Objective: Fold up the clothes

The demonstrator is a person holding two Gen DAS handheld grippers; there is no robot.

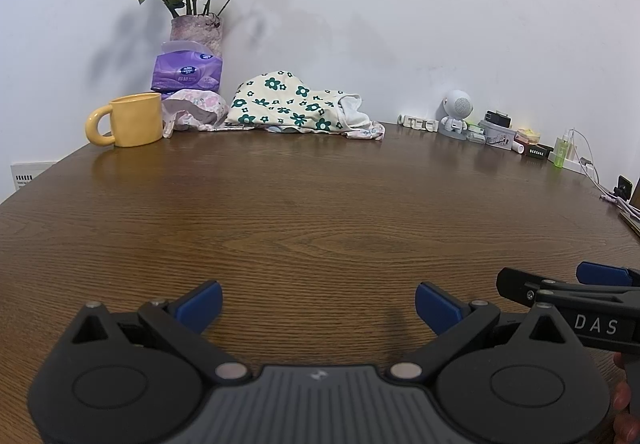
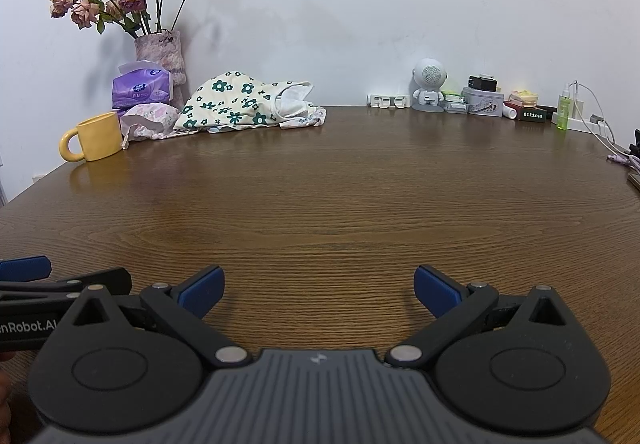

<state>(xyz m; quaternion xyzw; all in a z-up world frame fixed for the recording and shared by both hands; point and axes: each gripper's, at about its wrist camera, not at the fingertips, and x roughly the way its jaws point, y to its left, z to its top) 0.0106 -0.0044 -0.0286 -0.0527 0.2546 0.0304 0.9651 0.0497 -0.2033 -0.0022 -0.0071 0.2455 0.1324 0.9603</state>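
Observation:
A pile of clothes lies at the back of the brown wooden table (image 1: 320,212) against the wall. On top is a cream garment with green flowers (image 1: 280,102) (image 2: 236,104), and a pink floral piece (image 1: 196,108) (image 2: 150,120) sits to its left. My left gripper (image 1: 318,304) is open over the near table edge, nothing between its blue pads. My right gripper (image 2: 318,286) is open too, likewise holding nothing. Both are far from the pile. Each shows at the edge of the other's view: the right gripper (image 1: 564,280), the left gripper (image 2: 60,276).
A yellow mug (image 1: 130,120) (image 2: 96,136) stands left of the clothes, with a purple tissue pack (image 1: 186,70) and a vase of dried roses (image 1: 196,30) behind. A white robot figure (image 2: 428,88), tins, a green bottle (image 2: 564,112) and cables line the back right.

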